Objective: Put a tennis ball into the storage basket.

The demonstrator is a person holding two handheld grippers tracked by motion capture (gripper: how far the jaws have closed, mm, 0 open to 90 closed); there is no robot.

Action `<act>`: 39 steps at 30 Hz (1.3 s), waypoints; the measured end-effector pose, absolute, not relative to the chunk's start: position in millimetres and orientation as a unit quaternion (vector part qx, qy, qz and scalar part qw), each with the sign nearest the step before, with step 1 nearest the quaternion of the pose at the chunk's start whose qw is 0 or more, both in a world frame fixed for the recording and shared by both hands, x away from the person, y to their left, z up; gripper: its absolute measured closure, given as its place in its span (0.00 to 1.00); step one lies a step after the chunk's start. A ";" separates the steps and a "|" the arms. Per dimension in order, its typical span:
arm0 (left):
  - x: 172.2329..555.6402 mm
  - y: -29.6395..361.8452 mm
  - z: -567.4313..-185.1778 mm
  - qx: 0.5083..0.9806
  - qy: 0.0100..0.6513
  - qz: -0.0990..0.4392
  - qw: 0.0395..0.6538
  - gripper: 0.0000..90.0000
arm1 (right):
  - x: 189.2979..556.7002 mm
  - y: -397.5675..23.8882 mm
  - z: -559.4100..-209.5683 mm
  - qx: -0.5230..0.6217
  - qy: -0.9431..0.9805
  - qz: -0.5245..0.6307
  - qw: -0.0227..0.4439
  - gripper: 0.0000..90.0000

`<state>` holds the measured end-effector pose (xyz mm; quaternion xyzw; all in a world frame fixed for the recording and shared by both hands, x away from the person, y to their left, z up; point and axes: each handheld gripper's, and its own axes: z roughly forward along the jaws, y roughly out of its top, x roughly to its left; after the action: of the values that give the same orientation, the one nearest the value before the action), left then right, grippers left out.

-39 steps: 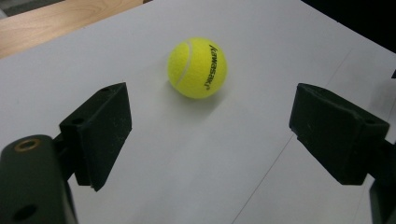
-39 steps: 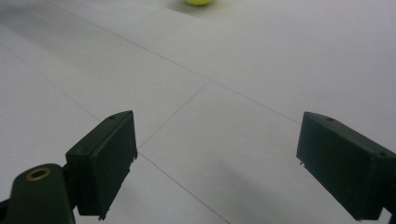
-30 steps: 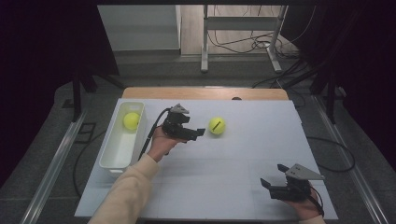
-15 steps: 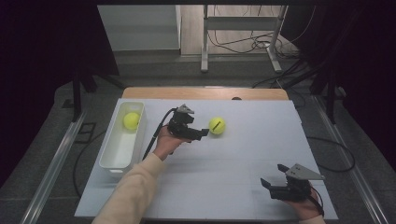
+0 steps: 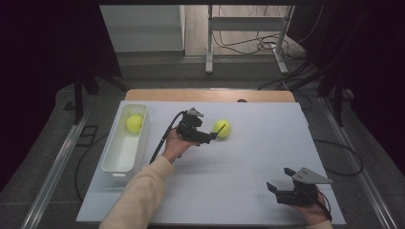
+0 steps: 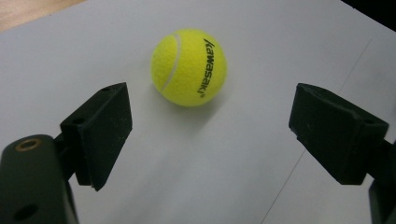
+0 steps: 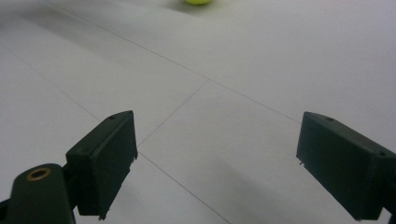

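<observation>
A yellow tennis ball [image 5: 222,128] with black lettering lies on the white table sheet [image 5: 248,157]. My left gripper [image 5: 213,135] is open and points at it from the left. In the left gripper view the ball [image 6: 189,66] sits just beyond the wide-apart jaws of the left gripper [image 6: 212,109], and nothing touches it. A second yellow ball [image 5: 134,122] rests in the far end of a white bin [image 5: 112,164]. My right gripper [image 5: 279,183] stands open near the front right of the sheet, and in its own view the right gripper [image 7: 217,135] has only bare sheet between its jaws.
The white bin stands along the sheet's left edge. A wooden table edge [image 5: 210,95] shows beyond the sheet. The left gripper's black cable [image 5: 162,138] trails back toward the bin. The ball's lower edge [image 7: 197,1] peeks in at the top of the right gripper view.
The left gripper has edged right and slightly down toward the ball on the sheet, jaws still apart. The right gripper has stayed where it was.
</observation>
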<state>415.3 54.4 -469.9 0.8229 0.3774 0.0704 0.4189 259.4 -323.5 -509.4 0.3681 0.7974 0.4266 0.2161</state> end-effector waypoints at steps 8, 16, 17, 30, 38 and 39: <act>420.1 46.4 -475.2 0.824 0.379 0.068 0.415 0.15 | 259.4 -323.7 -509.5 0.369 0.798 0.426 0.216 0.14; 423.7 41.0 -478.9 0.825 0.379 0.067 0.413 0.15 | 259.6 -323.5 -509.7 0.368 0.798 0.426 0.215 0.14; 424.2 40.3 -479.5 0.825 0.379 0.067 0.413 0.15 | 259.6 -323.6 -509.7 0.368 0.798 0.426 0.215 0.14; 433.9 29.1 -485.9 0.829 0.382 0.068 0.402 0.15 | 259.3 -324.1 -509.4 0.369 0.798 0.425 0.216 0.14; 438.7 24.1 -488.4 0.831 0.382 0.071 0.398 0.15 | 259.6 -324.4 -510.0 0.369 0.798 0.425 0.216 0.14; 439.8 22.8 -489.3 0.830 0.385 0.070 0.397 0.15 | 259.5 -324.4 -510.0 0.369 0.798 0.426 0.216 0.14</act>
<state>439.8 22.8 -489.3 0.8302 0.3852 0.0702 0.3968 259.5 -324.4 -510.0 0.3687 0.7978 0.4255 0.2156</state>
